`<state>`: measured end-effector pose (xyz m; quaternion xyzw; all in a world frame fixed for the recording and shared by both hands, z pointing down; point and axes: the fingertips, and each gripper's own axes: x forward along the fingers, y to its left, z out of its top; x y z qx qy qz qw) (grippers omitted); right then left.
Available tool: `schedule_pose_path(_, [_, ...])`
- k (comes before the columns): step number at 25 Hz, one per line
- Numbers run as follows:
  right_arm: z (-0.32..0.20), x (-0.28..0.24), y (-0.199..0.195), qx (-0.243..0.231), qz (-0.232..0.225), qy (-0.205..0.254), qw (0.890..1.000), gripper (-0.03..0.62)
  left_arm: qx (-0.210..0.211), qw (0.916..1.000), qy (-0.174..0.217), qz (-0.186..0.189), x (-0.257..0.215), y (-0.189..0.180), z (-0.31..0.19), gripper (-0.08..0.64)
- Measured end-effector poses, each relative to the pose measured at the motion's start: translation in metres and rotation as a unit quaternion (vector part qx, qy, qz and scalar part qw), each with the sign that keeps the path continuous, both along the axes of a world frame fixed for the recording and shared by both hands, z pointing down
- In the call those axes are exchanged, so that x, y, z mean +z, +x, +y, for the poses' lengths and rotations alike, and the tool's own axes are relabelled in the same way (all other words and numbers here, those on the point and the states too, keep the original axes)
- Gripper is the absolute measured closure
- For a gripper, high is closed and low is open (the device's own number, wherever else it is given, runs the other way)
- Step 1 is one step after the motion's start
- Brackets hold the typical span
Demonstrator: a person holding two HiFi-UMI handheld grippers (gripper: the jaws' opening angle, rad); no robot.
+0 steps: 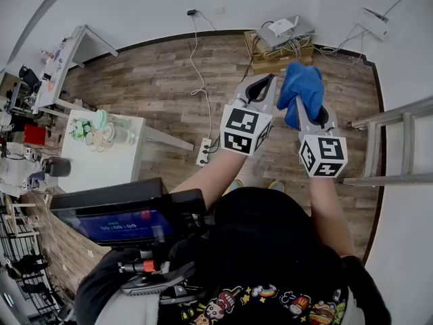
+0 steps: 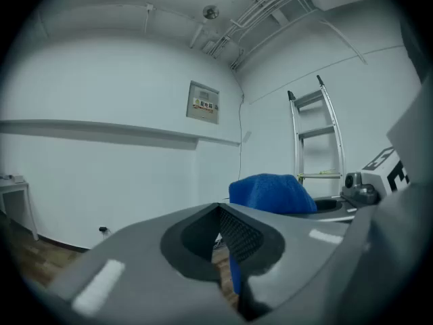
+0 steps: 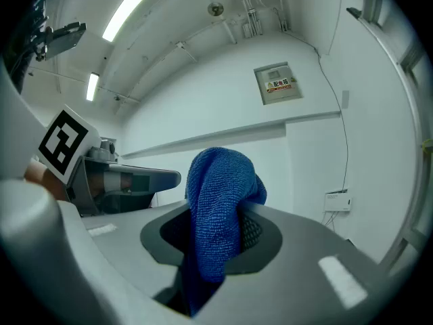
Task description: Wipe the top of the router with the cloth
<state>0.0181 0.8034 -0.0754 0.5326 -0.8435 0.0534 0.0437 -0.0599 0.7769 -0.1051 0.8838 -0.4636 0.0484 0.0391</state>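
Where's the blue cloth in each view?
Head view: blue cloth upper right, clamped in the right hand-held gripper.
Left gripper view: right of centre, beyond the jaws.
Right gripper view: centre, between the jaws.
Shared landmark: wall panel, both gripper views only.

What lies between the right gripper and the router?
Head view: only the cloth held by the right gripper, then the cardboard box under the router.

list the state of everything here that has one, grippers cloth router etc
left gripper: shut, nothing in it
right gripper: shut on the cloth
cloth: bunched, clamped in the jaws, held up in the air
router: on the cardboard boxes by the wall, untouched
screen: lit
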Motion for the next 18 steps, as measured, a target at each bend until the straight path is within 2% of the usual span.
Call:
schedule_pose_path(8, [-0.013, -0.004, 0.020, -0.004, -0.007, 0.005, 1.000, 0.474, -0.001, 1.0000, -0.007, 0.005, 0.005, 0.021, -0.014, 0.560])
schedule_pose_path(18, [-0.038, 0.025, 0.056, -0.016, -0.023, -0.014, 1.000, 0.471, -0.012, 0.9997, -0.019, 0.003, 0.026, 0.053, -0.038, 0.559])
